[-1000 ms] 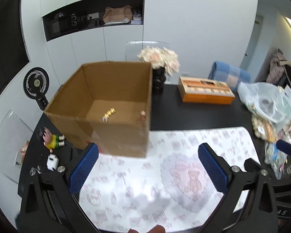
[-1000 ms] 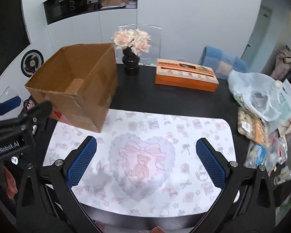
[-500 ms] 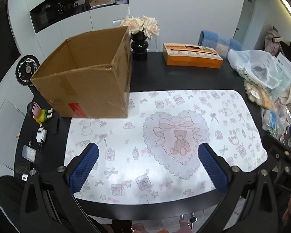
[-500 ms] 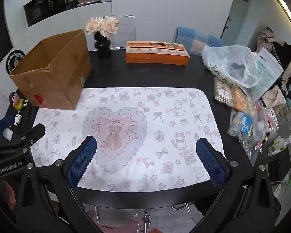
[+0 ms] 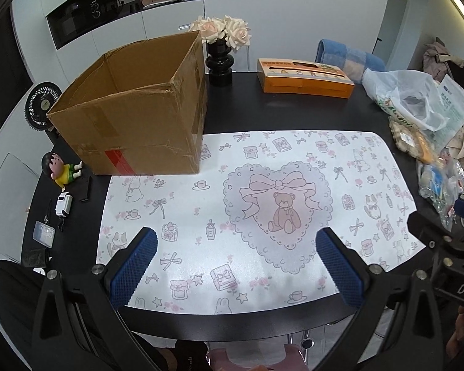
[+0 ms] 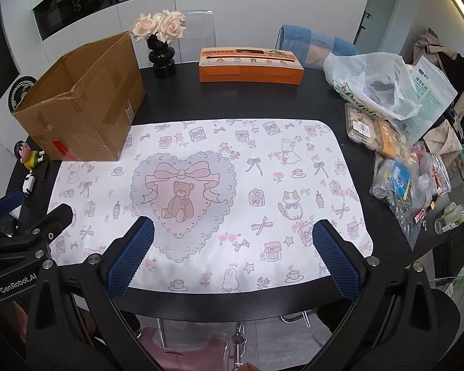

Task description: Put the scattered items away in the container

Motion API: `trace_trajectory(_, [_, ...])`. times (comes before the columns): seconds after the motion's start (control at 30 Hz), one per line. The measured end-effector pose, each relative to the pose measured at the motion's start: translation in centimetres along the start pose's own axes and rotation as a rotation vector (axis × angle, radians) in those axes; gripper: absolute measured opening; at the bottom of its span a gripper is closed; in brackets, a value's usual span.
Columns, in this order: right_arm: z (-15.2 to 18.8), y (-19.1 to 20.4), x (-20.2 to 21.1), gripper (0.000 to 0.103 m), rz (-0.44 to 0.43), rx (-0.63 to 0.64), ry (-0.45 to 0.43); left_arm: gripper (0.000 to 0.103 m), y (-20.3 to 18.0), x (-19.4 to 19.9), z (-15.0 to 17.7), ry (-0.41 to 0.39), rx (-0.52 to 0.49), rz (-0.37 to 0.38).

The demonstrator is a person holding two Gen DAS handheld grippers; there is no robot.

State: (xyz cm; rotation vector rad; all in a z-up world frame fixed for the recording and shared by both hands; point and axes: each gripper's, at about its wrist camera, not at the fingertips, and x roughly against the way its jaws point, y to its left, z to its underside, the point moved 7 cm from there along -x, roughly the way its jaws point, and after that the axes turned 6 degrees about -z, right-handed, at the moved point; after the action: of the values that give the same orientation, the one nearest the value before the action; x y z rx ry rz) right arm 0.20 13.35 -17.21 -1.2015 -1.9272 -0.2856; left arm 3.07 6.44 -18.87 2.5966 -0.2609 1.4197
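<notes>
Matt brown cardboard box (image 5: 133, 117) patched with glossy tape — smooth black table (image 5: 256, 108), crinkled translucent plastic bag (image 5: 408, 99).

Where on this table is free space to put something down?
The printed mat is bare from the cardboard box to the snack bags. The black strip before the vase and orange box is free. Right edge is crowded; small items fill the left edge.

Tongs (image 6: 233, 258) agape — bare mat (image 6: 263, 160) below
</notes>
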Motion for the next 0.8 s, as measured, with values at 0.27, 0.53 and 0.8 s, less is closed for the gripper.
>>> trace_trajectory(0.27, [-0.8, 0.6, -0.6, 0.103, -0.009, 0.008, -0.001, 0.102, 0.8, -0.3, -1.0, -0.013, 0.029, 0.01])
trace_trajectory(0.53, [-1.7, 1.3, -1.1, 0.103, -0.008, 0.025, 0.001, 0.102, 0.4, -0.5, -1.7, -0.026, 0.014, 0.035])
trace_trajectory(0.8, [-2.2, 1.7, -1.3, 0.103, -0.003, 0.033, -0.002, 0.102, 1.0, -0.7, -2.4, -0.05, 0.044, 0.042])
